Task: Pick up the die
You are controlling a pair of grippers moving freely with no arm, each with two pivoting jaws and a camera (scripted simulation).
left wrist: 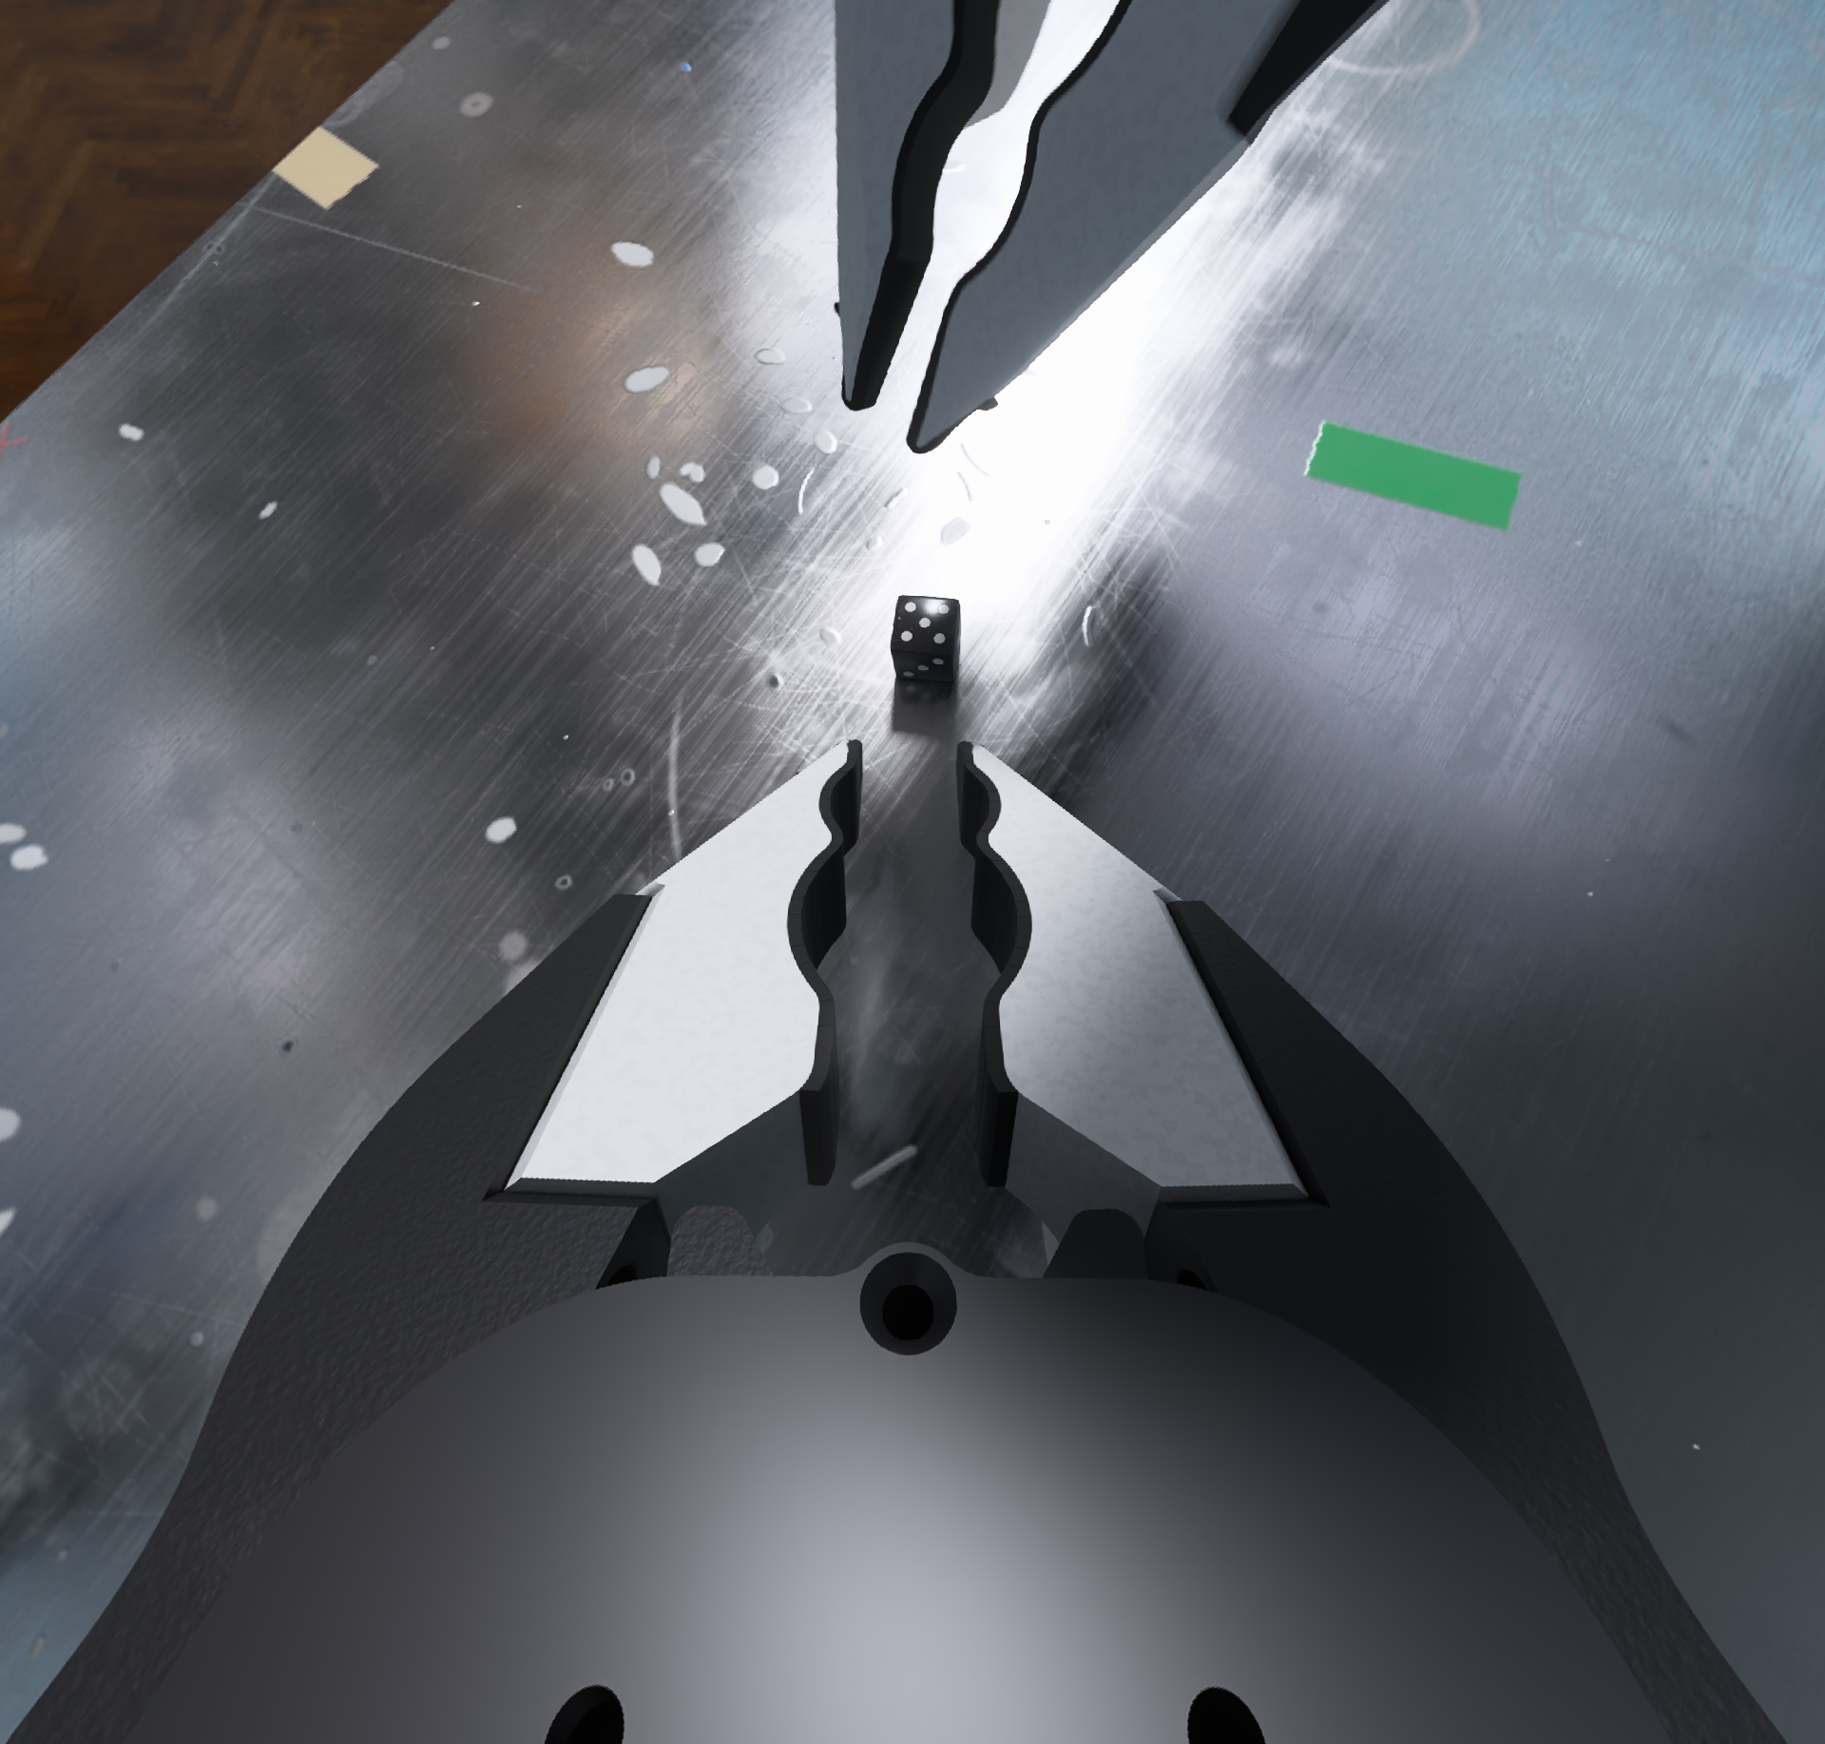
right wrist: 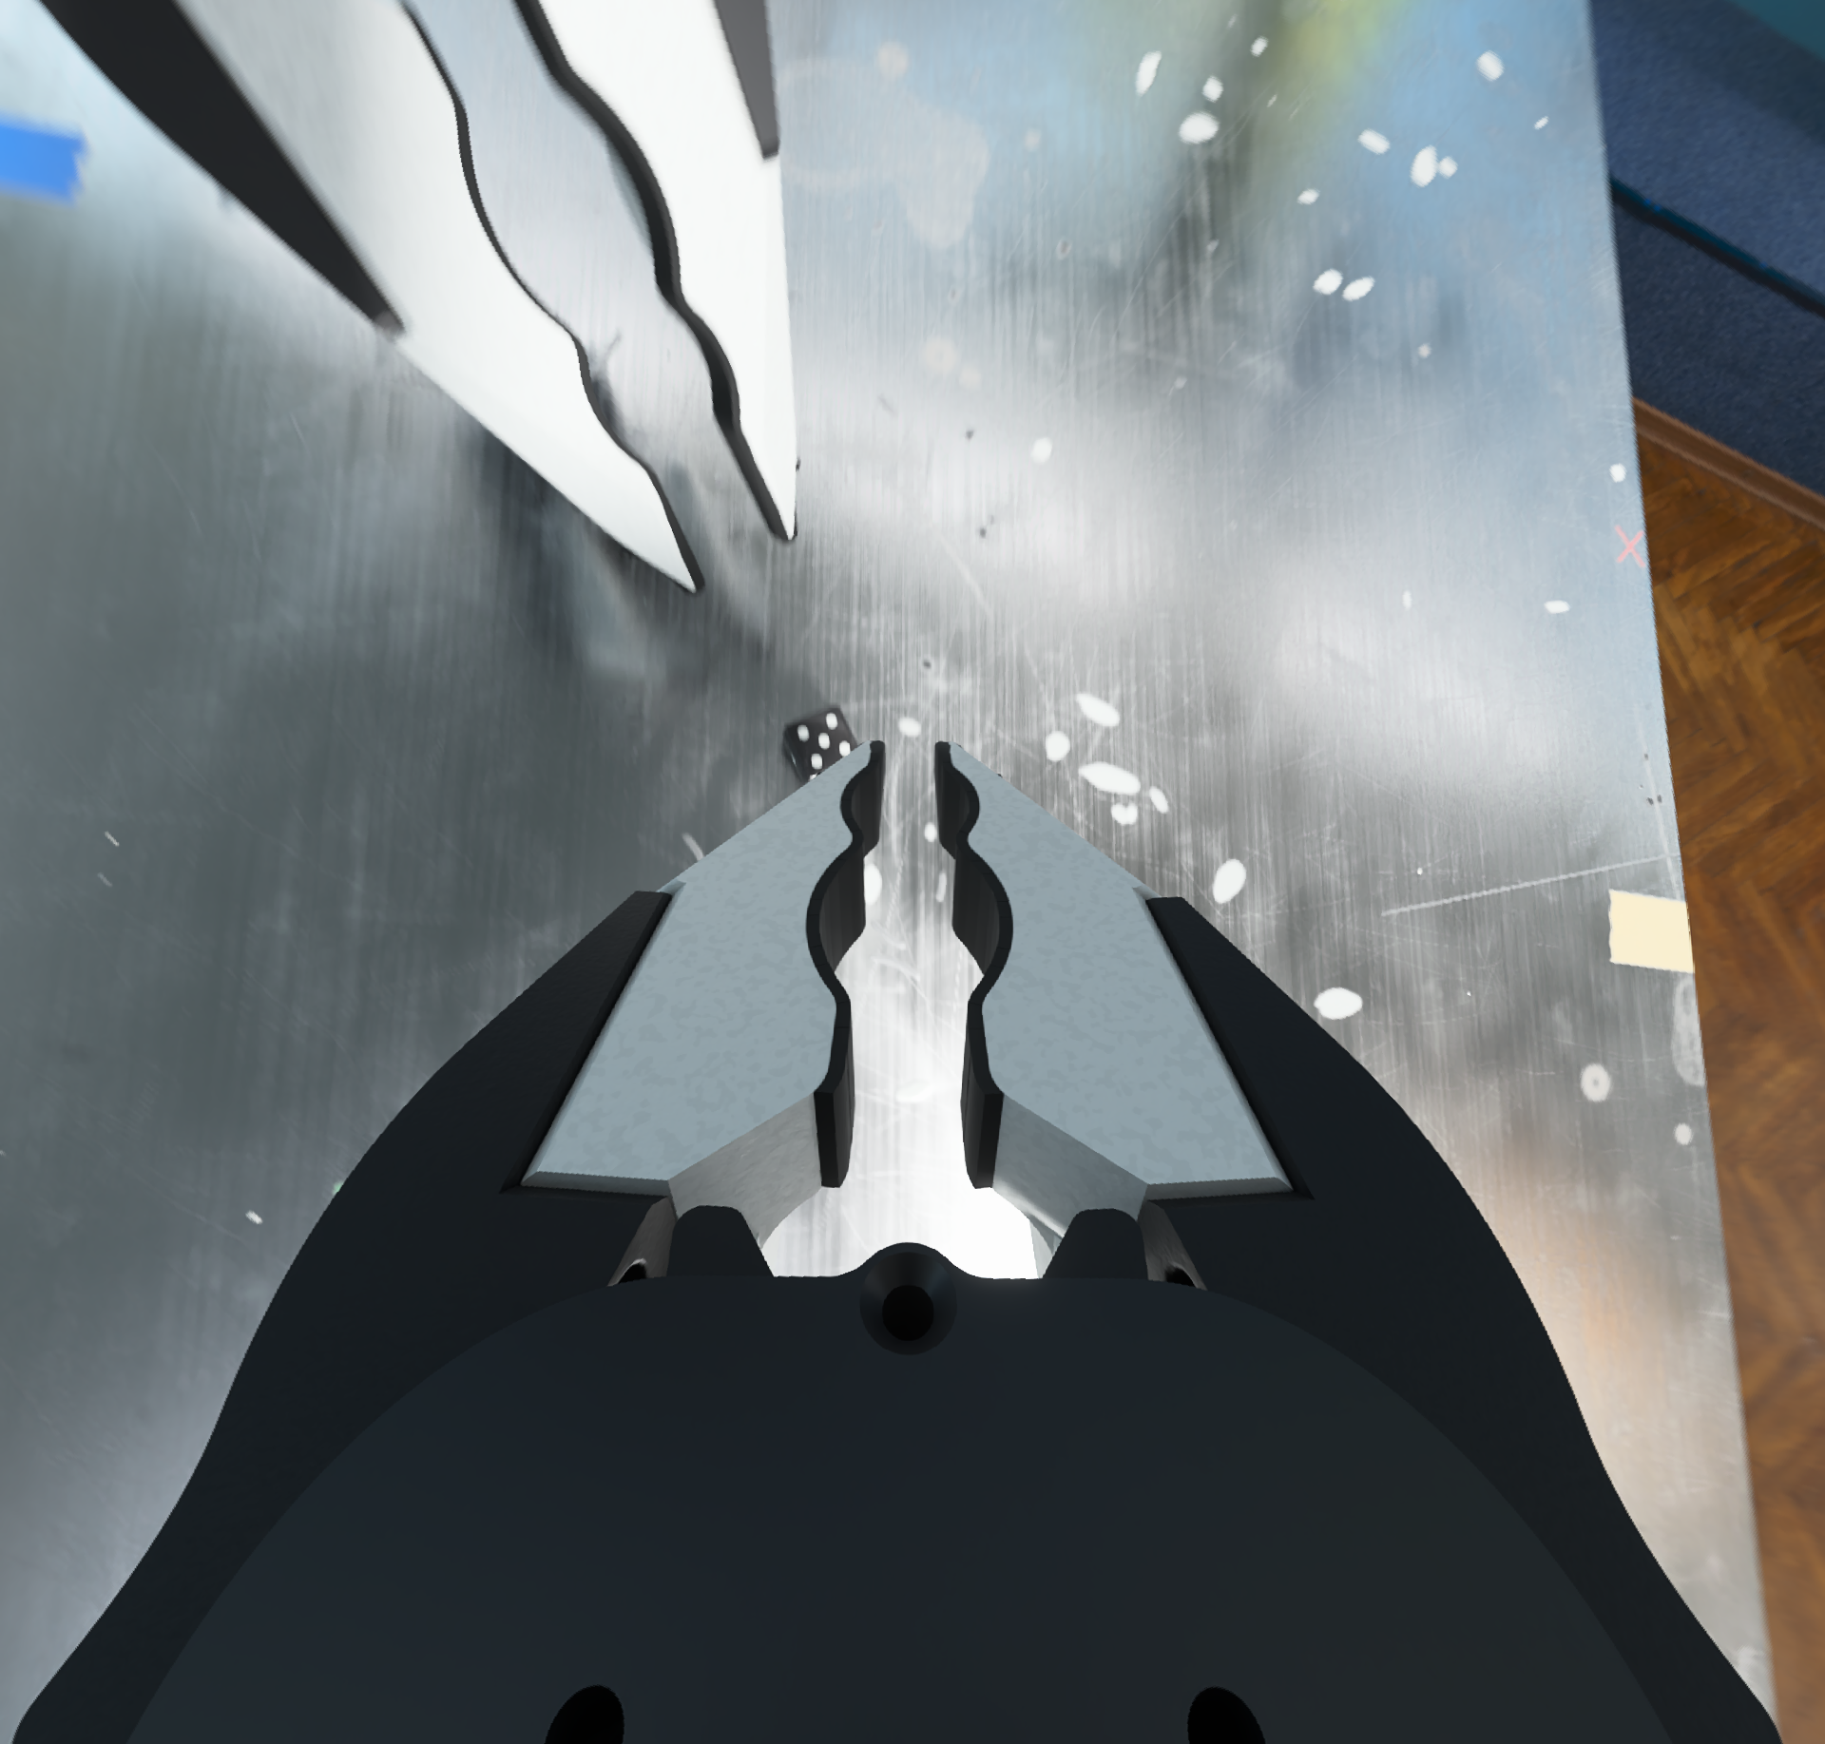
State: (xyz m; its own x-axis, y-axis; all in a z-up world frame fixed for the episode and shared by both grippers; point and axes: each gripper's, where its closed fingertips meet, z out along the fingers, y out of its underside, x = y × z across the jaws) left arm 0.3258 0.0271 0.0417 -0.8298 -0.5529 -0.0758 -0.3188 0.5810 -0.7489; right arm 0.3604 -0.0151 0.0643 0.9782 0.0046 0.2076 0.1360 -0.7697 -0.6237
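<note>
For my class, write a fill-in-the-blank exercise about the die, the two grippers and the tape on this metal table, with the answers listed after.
1. The die is black with ____ pips.
2. In the left wrist view, the strip of tape right of the die is ____.
3. The left gripper has its jaws apart and holds ____.
4. In the right wrist view, the die lies just ____ of the right gripper tips, on the table.

Answers: white; green; nothing; left

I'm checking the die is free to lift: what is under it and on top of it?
The die sits on the scratched metal table; its reflection shows beneath. Nothing is on top. The left tongs and right tongs are short of it. Its bottom face is hidden.
</note>
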